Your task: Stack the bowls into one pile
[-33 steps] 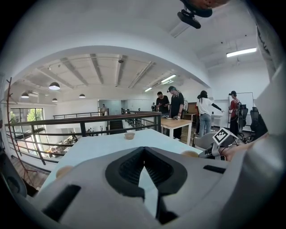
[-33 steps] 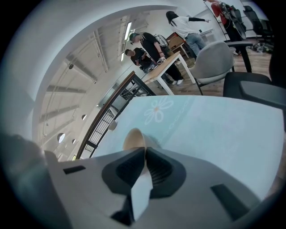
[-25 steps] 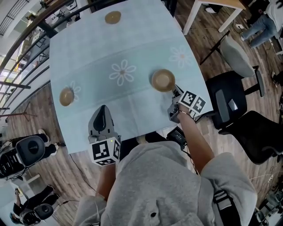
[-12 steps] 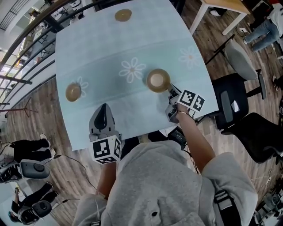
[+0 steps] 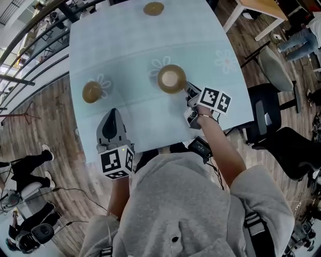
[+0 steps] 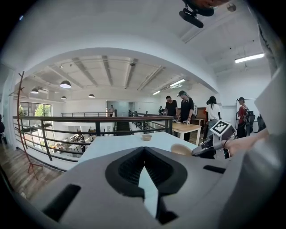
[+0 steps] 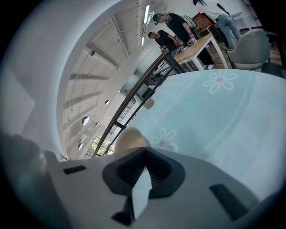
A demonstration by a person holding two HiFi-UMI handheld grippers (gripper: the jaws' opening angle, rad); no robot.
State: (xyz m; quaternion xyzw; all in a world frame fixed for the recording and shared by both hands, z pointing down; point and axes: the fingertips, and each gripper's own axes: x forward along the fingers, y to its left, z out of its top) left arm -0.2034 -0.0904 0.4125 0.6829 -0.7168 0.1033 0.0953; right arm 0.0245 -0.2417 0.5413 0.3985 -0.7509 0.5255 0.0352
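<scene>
A table [image 5: 125, 45] under a pale blue cloth printed with daisies carries 3 tan bowls, well apart. The far bowl [image 5: 153, 8] sits at the far edge and the left bowl [image 5: 92, 92] lies on a daisy near the left side. The middle bowl [image 5: 171, 79] is beside the central daisy, with the right gripper [image 5: 186, 89] at its near right rim. In the right gripper view its jaws are drawn together at the tips with the bowl's curved wall right against them. They appear to pinch the rim, though the contact itself is hard to make out. The left gripper [image 5: 115, 123] hangs over the near edge, jaws closed with nothing between them.
</scene>
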